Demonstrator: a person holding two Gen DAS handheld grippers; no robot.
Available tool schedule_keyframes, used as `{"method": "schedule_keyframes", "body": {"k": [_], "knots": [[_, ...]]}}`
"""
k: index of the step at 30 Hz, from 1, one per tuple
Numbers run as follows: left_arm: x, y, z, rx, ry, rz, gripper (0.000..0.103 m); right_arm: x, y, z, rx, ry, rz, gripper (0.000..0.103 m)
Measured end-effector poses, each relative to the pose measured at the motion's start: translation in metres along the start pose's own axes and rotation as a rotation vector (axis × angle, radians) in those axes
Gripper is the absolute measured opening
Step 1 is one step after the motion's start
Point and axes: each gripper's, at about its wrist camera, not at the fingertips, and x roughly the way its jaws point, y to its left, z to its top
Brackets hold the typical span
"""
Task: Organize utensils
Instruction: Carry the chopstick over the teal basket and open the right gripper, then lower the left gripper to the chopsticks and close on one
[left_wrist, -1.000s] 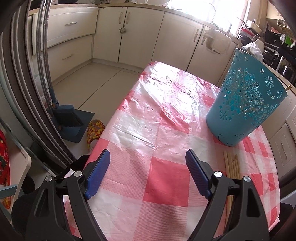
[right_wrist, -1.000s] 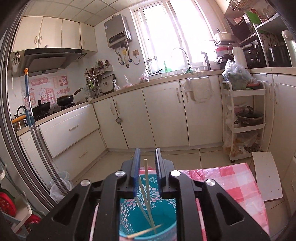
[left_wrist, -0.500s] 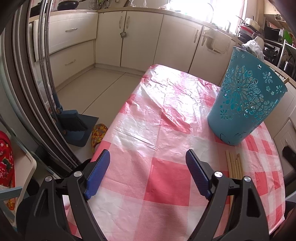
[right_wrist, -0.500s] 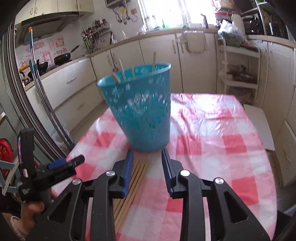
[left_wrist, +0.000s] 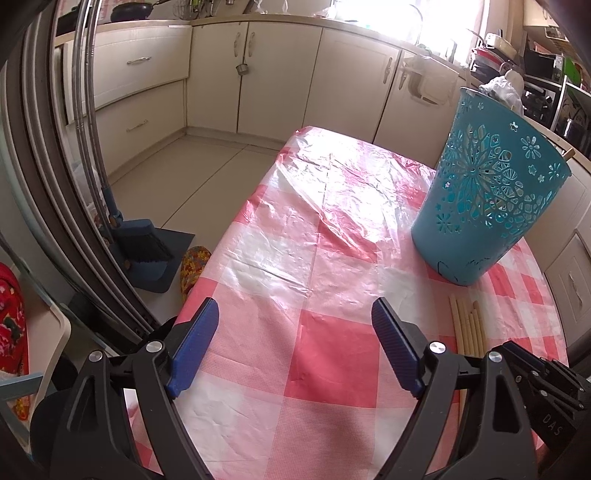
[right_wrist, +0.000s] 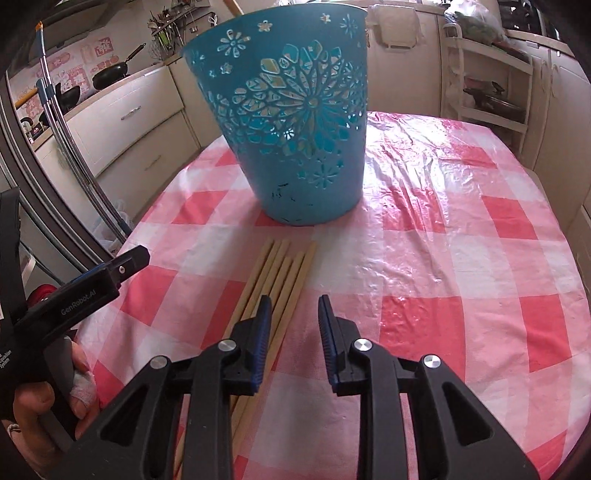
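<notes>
The bench (right_wrist: 461, 229) wore a glossy, wrinkled plastic cloth in red-and-white checks. A perforated teal plastic bin (right_wrist: 295, 122) stood on it, and just beside its base lay a row of pale wooden chopsticks (right_wrist: 280, 277), side by side.

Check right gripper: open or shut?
Open. The right gripper shows a clear gap between its blue pads, nothing gripped; the chopsticks lie loose on the tablecloth.

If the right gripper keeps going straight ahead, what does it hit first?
Probably the blue basket, standing directly ahead of the right gripper. Its open jaws sit just above the chopsticks; depth is uncertain.
</notes>
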Motion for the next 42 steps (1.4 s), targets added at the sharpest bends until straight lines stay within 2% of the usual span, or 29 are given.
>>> {"method": "schedule_keyframes", "body": {"k": [9, 11, 18, 22, 25, 28, 32, 35, 42], "knots": [[0.000, -0.001, -0.001, 0.007, -0.001, 0.002, 0.081, 0.002, -0.001, -0.002, -0.035, 0.011, -0.019, 0.020], [0.000, -0.002, -0.002, 0.008, -0.001, 0.002, 0.081, 0.002, -0.003, -0.002, -0.050, 0.018, -0.026, 0.015], [0.000, -0.004, -0.002, 0.024, -0.005, 0.009, 0.081, 0.002, -0.006, 0.000, -0.054, 0.034, -0.017, 0.014], [-0.003, -0.008, -0.003, 0.044, -0.012, 0.014, 0.081, 0.000, -0.003, -0.002, -0.118, 0.051, -0.029, 0.014], [-0.004, -0.019, -0.002, 0.071, 0.027, -0.038, 0.083, -0.003, -0.007, -0.004, -0.162, 0.067, -0.047, 0.013], [-0.007, -0.043, -0.001, 0.138, 0.052, -0.095, 0.083, -0.004, -0.022, 0.000, -0.123, 0.068, -0.046, 0.013], [0.002, -0.078, -0.004, 0.239, 0.106, -0.089, 0.083, -0.004, -0.034, 0.001, -0.057, 0.054, -0.027, 0.013], [0.012, -0.096, -0.009, 0.290, 0.143, -0.057, 0.083, -0.006, -0.037, -0.002, -0.048, 0.042, -0.009, 0.013], [0.019, -0.104, -0.013, 0.309, 0.175, -0.012, 0.083, -0.009, -0.046, -0.002, -0.022, 0.029, 0.039, 0.013]]}}
